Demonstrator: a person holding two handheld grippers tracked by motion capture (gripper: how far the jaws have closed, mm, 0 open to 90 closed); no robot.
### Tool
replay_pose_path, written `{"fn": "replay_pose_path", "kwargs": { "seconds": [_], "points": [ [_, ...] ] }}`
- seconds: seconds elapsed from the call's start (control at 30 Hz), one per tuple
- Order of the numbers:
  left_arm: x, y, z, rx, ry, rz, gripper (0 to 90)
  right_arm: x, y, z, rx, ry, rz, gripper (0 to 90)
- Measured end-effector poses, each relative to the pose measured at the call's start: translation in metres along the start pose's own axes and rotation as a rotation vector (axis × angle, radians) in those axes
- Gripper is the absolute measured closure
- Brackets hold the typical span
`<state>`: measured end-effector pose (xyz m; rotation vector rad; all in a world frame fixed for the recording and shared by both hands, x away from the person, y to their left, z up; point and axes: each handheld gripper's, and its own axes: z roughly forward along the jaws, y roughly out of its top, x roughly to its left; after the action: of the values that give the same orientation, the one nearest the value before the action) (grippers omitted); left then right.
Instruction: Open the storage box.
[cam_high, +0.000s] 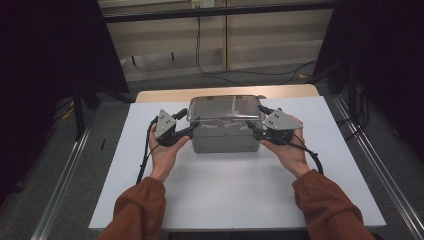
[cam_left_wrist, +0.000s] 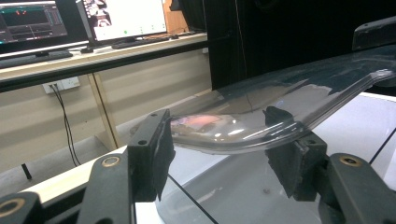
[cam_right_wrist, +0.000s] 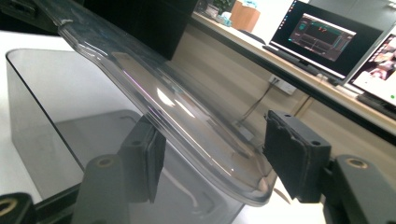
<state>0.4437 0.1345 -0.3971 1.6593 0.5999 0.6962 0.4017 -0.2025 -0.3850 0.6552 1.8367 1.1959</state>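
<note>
A clear plastic lid (cam_high: 225, 107) sits tilted over a grey translucent box (cam_high: 225, 141) in the middle of the white table top (cam_high: 225, 195). My left gripper (cam_high: 184, 121) is at the lid's left end. In the left gripper view both pads touch the lid's curved rim (cam_left_wrist: 233, 135), so my left gripper (cam_left_wrist: 219, 140) is shut on it. My right gripper (cam_high: 256, 120) is at the lid's right end. In the right gripper view the lid (cam_right_wrist: 177, 112) passes between the jaws of my right gripper (cam_right_wrist: 212, 158), which is open with a gap at one pad. The box wall (cam_right_wrist: 42, 140) lies below the lid.
The white top ends at a wooden strip (cam_high: 225, 93) behind the box. Cables (cam_high: 240, 72) trail on the floor beyond. A desk with monitors (cam_left_wrist: 126, 18) stands in the background. Dark screens (cam_high: 50, 45) flank the table.
</note>
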Motion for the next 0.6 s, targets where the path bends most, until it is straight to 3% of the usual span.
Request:
{"fn": "replay_pose_path", "kwargs": {
  "seconds": [0.23,0.5,0.6],
  "points": [
    [0.003,0.006,0.001,-0.009,-0.01,0.003,45.5,-0.009,-0.004,0.001,-0.025,0.003,0.062,44.0],
    [0.008,0.007,0.004,-0.016,-0.013,-0.042,46.7,-0.014,-0.004,0.001,-0.045,-0.007,0.078,46.8],
    [0.01,0.009,0.006,0.0,-0.014,-0.023,46.8,-0.016,-0.004,0.003,-0.051,-0.013,0.079,45.8]
  ]
}}
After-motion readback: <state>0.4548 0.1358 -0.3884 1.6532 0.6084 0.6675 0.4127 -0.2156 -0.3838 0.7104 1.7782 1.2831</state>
